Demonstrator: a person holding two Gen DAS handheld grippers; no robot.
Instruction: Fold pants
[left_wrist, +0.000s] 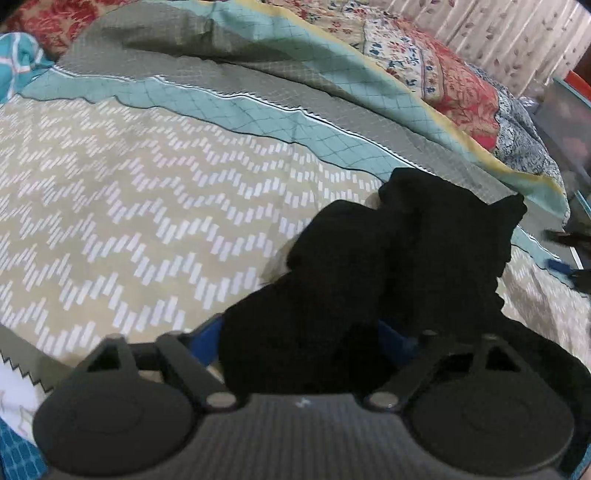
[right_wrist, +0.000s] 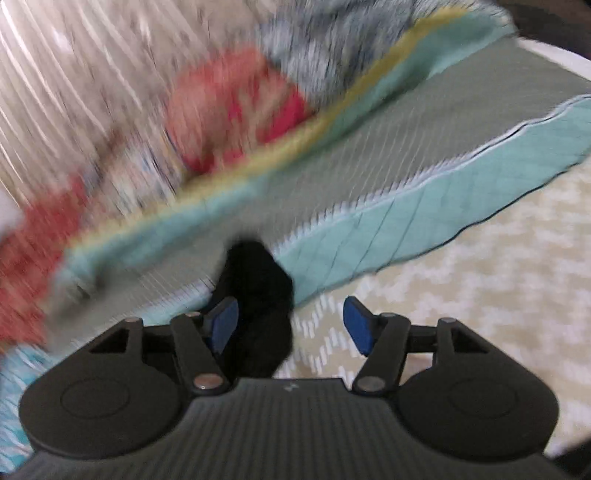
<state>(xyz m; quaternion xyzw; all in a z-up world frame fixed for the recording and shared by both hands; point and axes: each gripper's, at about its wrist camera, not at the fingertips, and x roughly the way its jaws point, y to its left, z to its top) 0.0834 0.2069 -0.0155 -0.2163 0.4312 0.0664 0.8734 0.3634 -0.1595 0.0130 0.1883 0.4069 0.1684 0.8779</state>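
A bedspread (left_wrist: 129, 206) with a beige chevron print, a teal band and a grey panel covers the bed; a floral quilt (left_wrist: 450, 70) is heaped beyond it, before a leaf-print curtain (left_wrist: 517, 33). The black pants (left_wrist: 388, 266) lie bunched between the left gripper's (left_wrist: 310, 332) fingers, hiding its pads, so I cannot tell its grip. The blurred right wrist view shows the right gripper (right_wrist: 291, 325) with blue pads (right_wrist: 356, 328) apart, pants against the left one. No writing is legible.

Black ribbed right gripper (right_wrist: 290, 326), blue pads (right_wrist: 223, 325), silver pivot screws, round housings
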